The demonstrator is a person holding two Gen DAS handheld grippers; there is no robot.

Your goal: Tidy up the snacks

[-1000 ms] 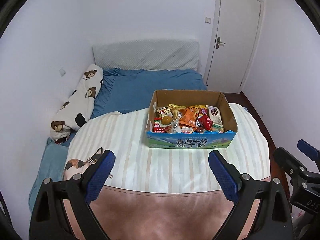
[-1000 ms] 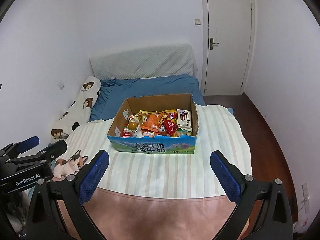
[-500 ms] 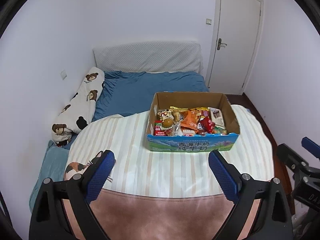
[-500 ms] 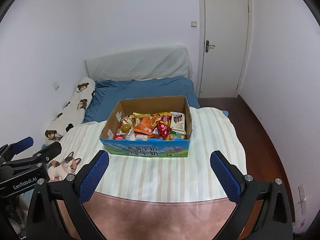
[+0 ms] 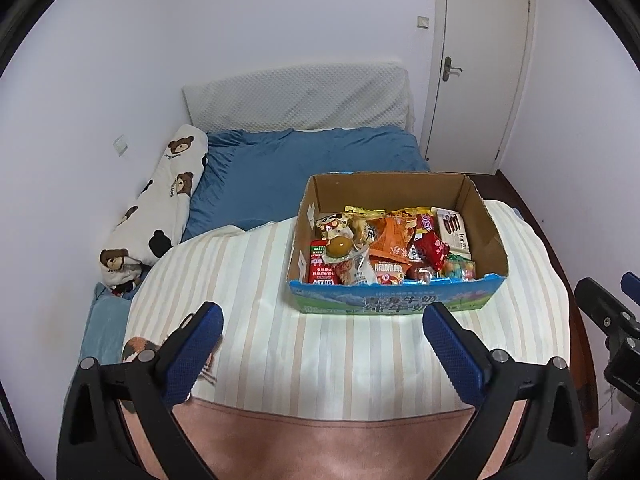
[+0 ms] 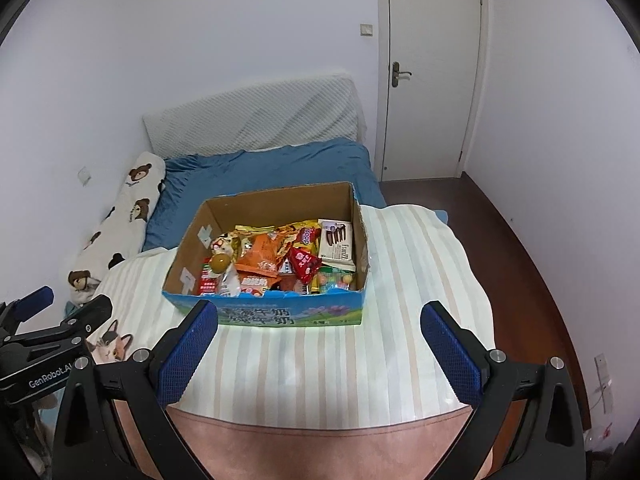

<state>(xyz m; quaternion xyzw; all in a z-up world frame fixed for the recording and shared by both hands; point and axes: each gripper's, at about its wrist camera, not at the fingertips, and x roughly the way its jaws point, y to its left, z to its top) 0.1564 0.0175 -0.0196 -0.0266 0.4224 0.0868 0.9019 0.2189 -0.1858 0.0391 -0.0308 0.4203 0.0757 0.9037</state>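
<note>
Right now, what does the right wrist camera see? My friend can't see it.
An open cardboard box full of snacks sits on a striped cloth. The open right gripper hovers in front, holding nothing.

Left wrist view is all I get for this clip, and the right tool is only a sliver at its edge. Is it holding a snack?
Observer: No. In the right wrist view the right tool is open, with nothing between its blue pads, and it sits short of the snack box.
Operator: What is the print half hidden at my lower left?
Observer: A calico cat printed on the striped cloth. Its face shows plainly in the right wrist view.
Operator: Anything further right that I miss?
Observer: A white wall plate low on the right-hand wall.
</note>
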